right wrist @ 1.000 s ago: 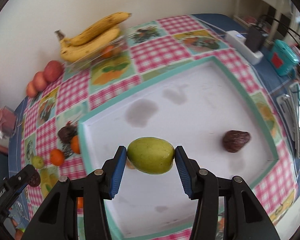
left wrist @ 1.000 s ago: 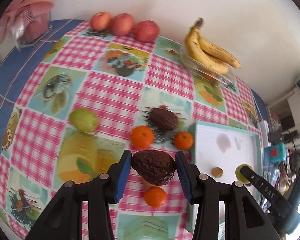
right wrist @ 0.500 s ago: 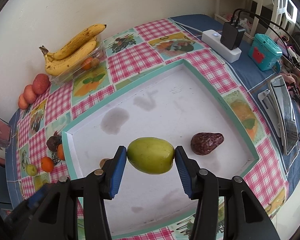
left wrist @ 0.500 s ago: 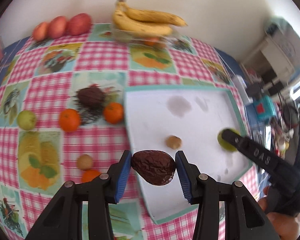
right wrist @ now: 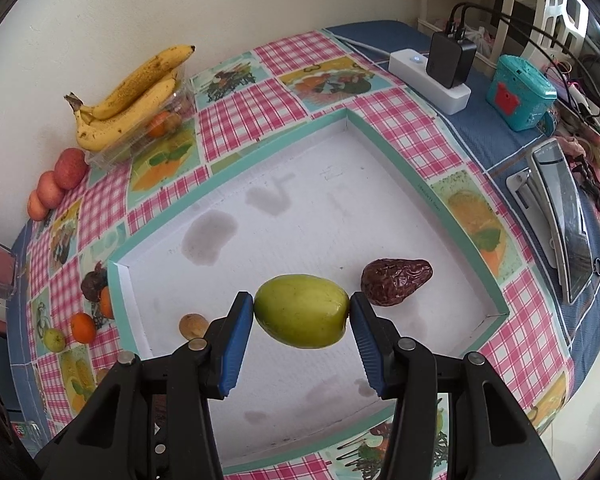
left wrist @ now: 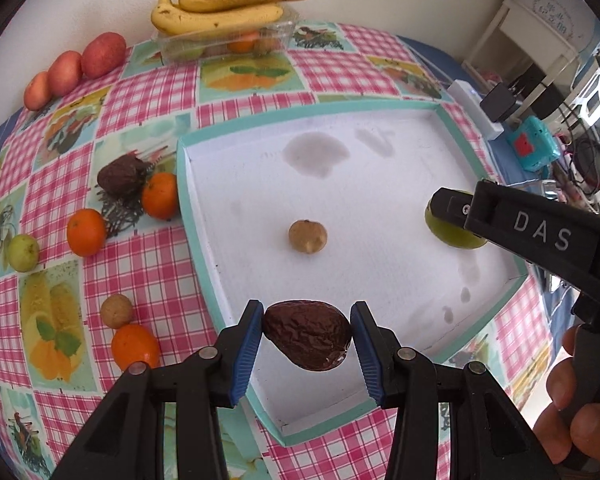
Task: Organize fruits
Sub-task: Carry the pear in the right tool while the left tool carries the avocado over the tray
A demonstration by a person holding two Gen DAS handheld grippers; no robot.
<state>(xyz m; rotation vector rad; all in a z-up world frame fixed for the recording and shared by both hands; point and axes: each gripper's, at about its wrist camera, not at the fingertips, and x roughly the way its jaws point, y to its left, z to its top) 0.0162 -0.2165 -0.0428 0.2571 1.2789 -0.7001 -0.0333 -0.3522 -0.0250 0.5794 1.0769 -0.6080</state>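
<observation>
Both your grippers are loaded over the tray point(left wrist: 188, 184).

Your left gripper point(left wrist: 307, 340) clamps a wrinkled dark avocado point(left wrist: 307, 339) at the tray's near edge; your right gripper point(right wrist: 302, 312) pinches a green fruit point(right wrist: 301, 310), half hiding the tray's small brown fruit point(right wrist: 192, 325).

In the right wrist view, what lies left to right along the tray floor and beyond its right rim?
Small brown fruit → green fruit in the right gripper → wrinkled dark fruit → tray rim → phone.

Cream wall point(right wrist: 260, 0) behind; white chair point(right wrist: 540, 0) at right
</observation>
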